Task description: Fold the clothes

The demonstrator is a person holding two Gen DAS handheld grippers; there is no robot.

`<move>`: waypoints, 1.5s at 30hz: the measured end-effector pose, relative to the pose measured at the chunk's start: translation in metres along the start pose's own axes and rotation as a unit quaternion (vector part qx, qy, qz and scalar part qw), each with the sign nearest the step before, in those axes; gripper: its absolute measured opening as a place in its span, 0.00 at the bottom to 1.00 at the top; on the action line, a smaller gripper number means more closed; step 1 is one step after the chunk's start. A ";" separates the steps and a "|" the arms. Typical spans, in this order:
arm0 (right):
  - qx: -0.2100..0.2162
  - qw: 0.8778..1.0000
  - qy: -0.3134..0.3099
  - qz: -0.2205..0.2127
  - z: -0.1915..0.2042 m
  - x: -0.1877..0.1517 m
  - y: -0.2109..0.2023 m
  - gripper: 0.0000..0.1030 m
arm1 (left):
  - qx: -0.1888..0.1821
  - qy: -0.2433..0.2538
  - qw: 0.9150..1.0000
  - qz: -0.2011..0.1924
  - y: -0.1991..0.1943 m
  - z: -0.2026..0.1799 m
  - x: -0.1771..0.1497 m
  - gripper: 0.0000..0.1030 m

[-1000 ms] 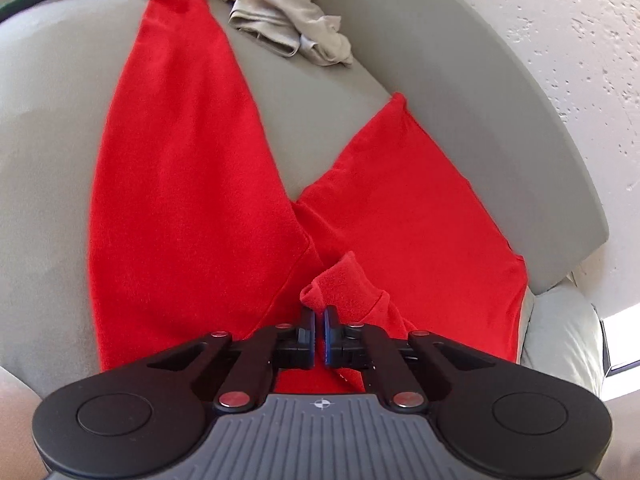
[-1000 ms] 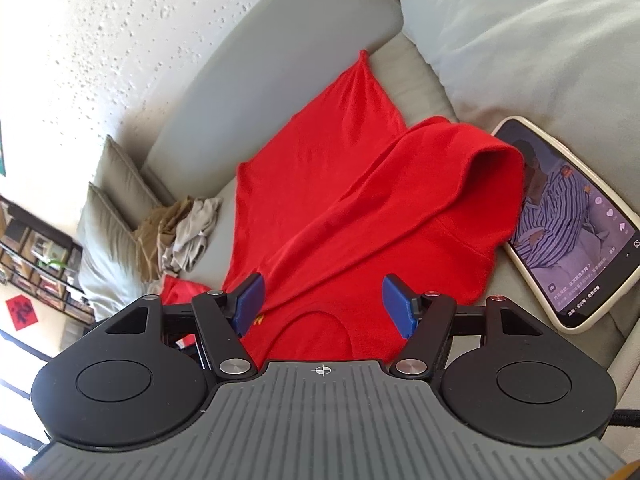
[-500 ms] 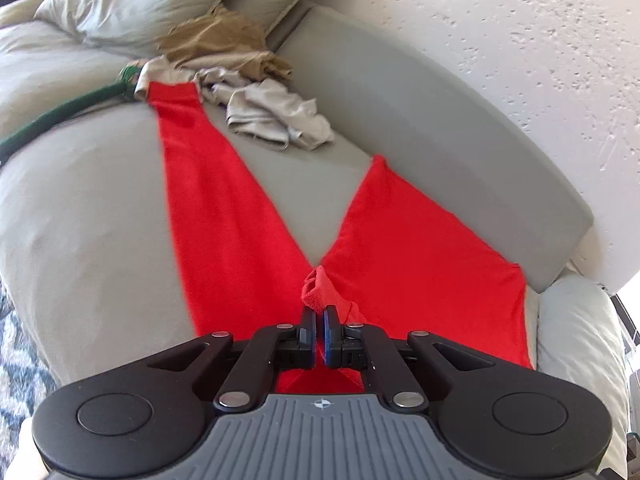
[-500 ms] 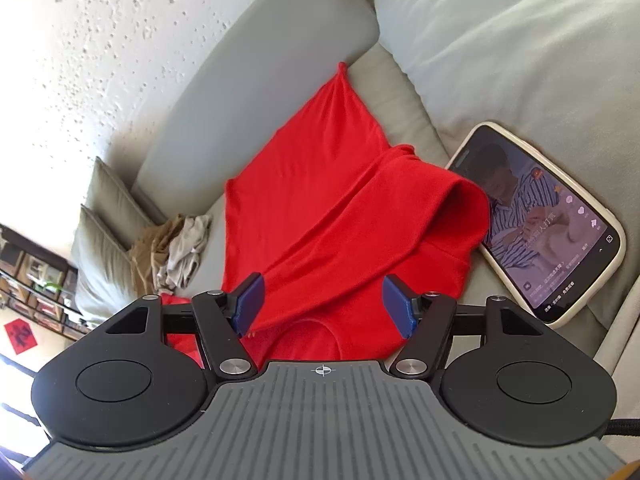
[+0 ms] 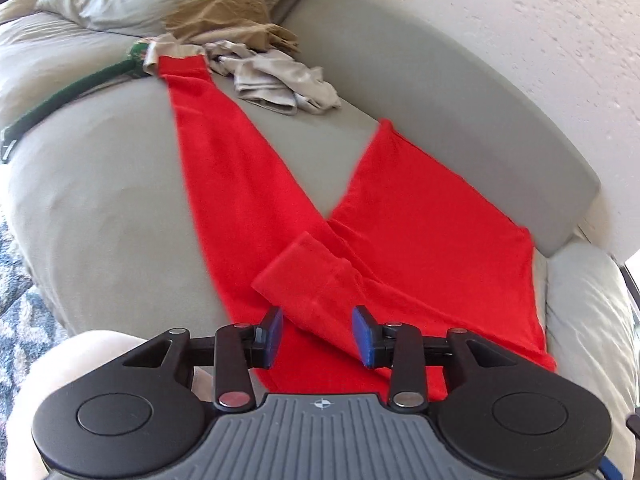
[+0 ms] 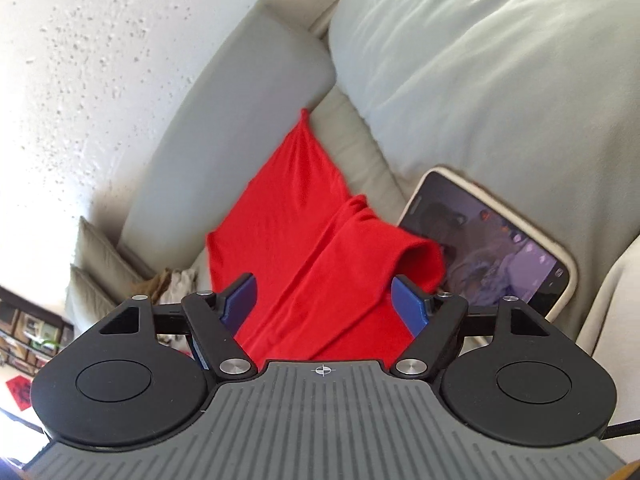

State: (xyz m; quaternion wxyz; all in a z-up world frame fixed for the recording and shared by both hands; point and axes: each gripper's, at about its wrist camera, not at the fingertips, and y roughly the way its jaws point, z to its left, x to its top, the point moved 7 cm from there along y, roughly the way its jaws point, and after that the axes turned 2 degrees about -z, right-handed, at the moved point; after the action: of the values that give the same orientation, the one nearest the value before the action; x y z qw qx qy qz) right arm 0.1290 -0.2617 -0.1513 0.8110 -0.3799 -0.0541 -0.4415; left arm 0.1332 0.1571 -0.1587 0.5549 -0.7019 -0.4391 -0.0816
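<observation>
Sofa seat (image 5: 100, 208) bare beside red garment (image 5: 420, 216)

Phone (image 6: 492, 240) screen: lit, icons and figures blurred, nothing legible.
Red paper sign (image 6: 18, 387) at lower left: dark character, too small to read.
Red garment (image 5: 420, 216): no print visible.

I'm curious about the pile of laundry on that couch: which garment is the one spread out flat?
The red garment, laid out across the couch seat. The beige and grey clothes sit crumpled at the far end.
</observation>
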 end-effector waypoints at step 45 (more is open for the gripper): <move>-0.099 0.968 -0.198 0.116 0.009 0.036 0.120 0.51 | -0.090 0.089 0.991 0.035 0.064 -0.046 -0.037 0.38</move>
State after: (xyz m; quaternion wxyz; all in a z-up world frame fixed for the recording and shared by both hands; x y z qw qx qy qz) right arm 0.2435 -0.2417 -0.1982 0.7883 -0.5418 -0.1253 -0.2634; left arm 0.1734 0.0987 -0.2085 0.5285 -0.7539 -0.3543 -0.1638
